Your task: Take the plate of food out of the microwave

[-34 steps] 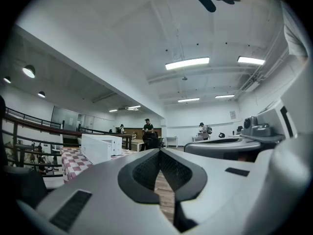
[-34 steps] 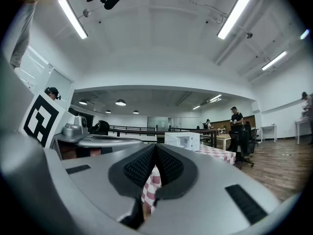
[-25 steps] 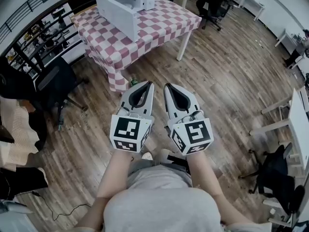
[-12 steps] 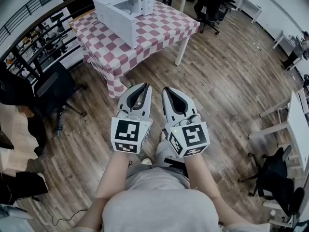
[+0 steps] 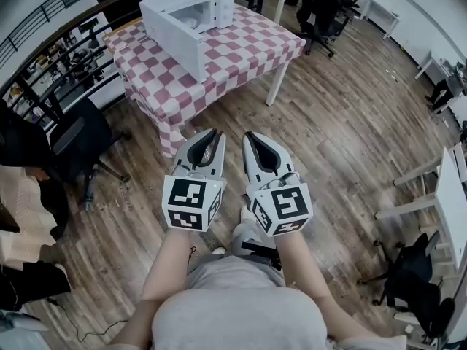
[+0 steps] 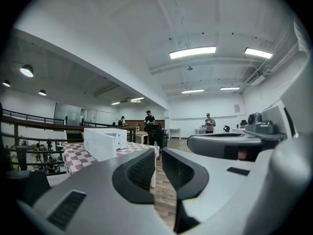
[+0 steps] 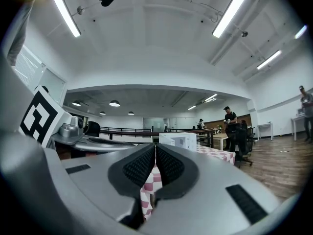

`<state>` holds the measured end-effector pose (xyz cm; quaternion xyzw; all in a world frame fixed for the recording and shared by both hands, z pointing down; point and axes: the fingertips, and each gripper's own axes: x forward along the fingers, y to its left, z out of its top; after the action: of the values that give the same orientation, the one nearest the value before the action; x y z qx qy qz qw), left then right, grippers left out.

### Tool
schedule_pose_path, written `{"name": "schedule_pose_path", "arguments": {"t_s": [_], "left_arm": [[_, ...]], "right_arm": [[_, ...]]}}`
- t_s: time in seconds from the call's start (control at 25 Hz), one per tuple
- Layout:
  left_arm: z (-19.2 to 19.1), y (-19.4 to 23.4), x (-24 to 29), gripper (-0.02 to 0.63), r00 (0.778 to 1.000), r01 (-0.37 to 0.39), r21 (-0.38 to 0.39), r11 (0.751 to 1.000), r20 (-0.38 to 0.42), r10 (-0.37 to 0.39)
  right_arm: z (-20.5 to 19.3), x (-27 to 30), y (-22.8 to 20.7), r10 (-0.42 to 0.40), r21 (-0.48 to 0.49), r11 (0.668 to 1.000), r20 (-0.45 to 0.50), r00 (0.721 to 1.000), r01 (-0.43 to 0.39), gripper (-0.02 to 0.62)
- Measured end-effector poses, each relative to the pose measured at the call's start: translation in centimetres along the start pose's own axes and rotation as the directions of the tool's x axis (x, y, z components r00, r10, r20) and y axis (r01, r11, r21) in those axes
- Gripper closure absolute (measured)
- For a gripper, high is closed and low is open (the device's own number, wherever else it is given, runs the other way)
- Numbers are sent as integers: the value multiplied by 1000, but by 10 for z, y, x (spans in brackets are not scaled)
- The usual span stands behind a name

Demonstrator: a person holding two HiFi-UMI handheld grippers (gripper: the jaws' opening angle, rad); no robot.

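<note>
We recorded a wooden floor (image 5: 343,122) across most of the head view. On it stood a table (image 5: 248,39) under a red-and-white checked cloth, its far edge cut off by the frame. A white microwave (image 5: 182,17) sat on the table's far left part, well apart from both grippers.

The plate of food could not be confirmed. Only a pale shape showed in the microwave's cavity, too small to identify, and we could not settle how the door stood.

The left gripper (image 5: 214,133) was held over the floor short of the table, with a narrow gap between its jaws and nothing in it. The right gripper (image 5: 252,135), just beside it, had its pads pressed together and held nothing.

A black office chair (image 5: 80,133) stood left of the table, partly in shadow.
</note>
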<state>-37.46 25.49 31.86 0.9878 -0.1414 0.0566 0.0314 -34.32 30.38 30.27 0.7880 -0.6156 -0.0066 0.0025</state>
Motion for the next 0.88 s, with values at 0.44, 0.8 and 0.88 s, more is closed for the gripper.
{"name": "schedule_pose_path", "arguments": {"t_s": [0.44, 0.8, 0.88], "left_arm": [[8, 14, 77, 575, 1000, 15, -75, 997, -3, -16], [17, 23, 143, 575, 999, -41, -68, 997, -2, 41], [19, 22, 156, 575, 999, -46, -62, 997, -4, 45]], "right_arm": [[-8, 56, -58, 17, 25, 1000, -30, 999, -16, 568], [-12, 99, -108, 90, 35, 996, -54, 995, -88, 568], [-13, 107, -119, 102, 40, 994, -56, 993, -99, 568]]}}
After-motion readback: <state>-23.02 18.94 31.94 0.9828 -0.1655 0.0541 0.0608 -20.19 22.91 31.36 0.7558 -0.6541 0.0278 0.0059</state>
